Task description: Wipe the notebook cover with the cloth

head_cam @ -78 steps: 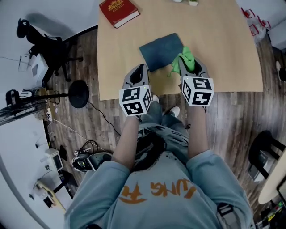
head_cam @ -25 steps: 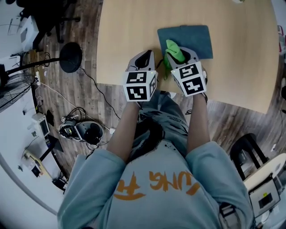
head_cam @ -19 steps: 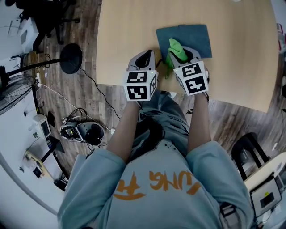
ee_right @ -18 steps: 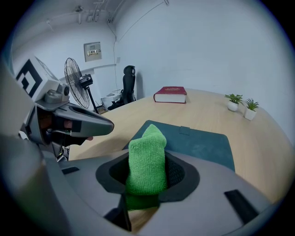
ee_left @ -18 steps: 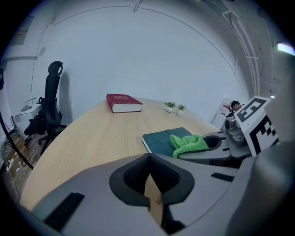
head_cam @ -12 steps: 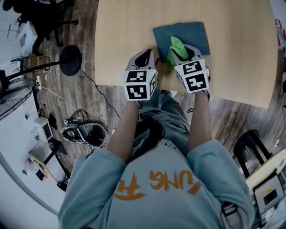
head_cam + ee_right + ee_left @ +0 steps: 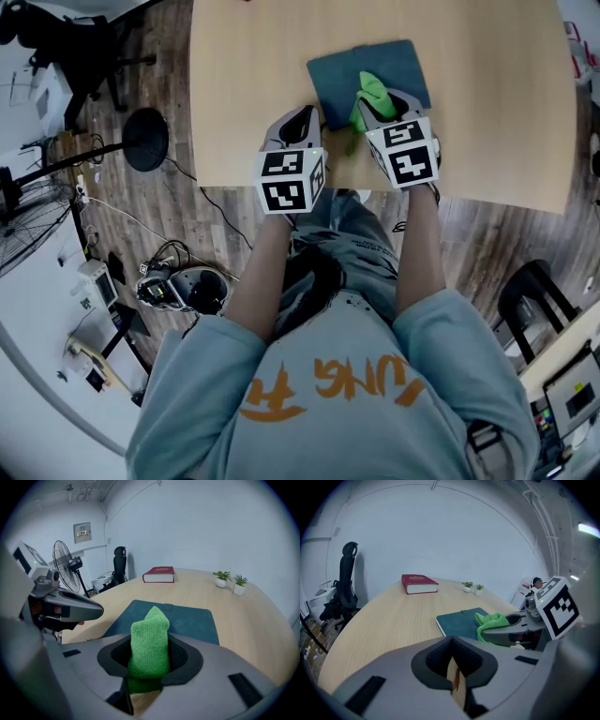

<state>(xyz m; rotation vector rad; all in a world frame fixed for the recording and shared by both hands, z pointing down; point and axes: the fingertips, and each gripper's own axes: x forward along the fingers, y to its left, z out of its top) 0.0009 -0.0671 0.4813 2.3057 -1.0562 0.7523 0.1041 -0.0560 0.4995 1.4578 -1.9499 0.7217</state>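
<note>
A dark teal notebook (image 7: 368, 70) lies flat on the wooden table (image 7: 253, 75), near its front edge. My right gripper (image 7: 377, 105) is shut on a green cloth (image 7: 370, 96), whose free end rests over the notebook's near part. In the right gripper view the cloth (image 7: 150, 641) stands up between the jaws with the notebook (image 7: 187, 618) just beyond. My left gripper (image 7: 300, 131) is shut with nothing in it, hovering at the table's front edge left of the notebook. In the left gripper view the notebook (image 7: 459, 623) and cloth (image 7: 492, 623) show to the right.
A red book (image 7: 419, 583) and two small potted plants (image 7: 472, 587) stand at the table's far side. Off the table's left are an office chair (image 7: 342, 588), a fan (image 7: 63, 564) and a round lamp base (image 7: 145, 141) on the wooden floor.
My right gripper has carried the green cloth from the notebook's near left corner forward onto its cover. The left gripper has stayed at the table edge.
</note>
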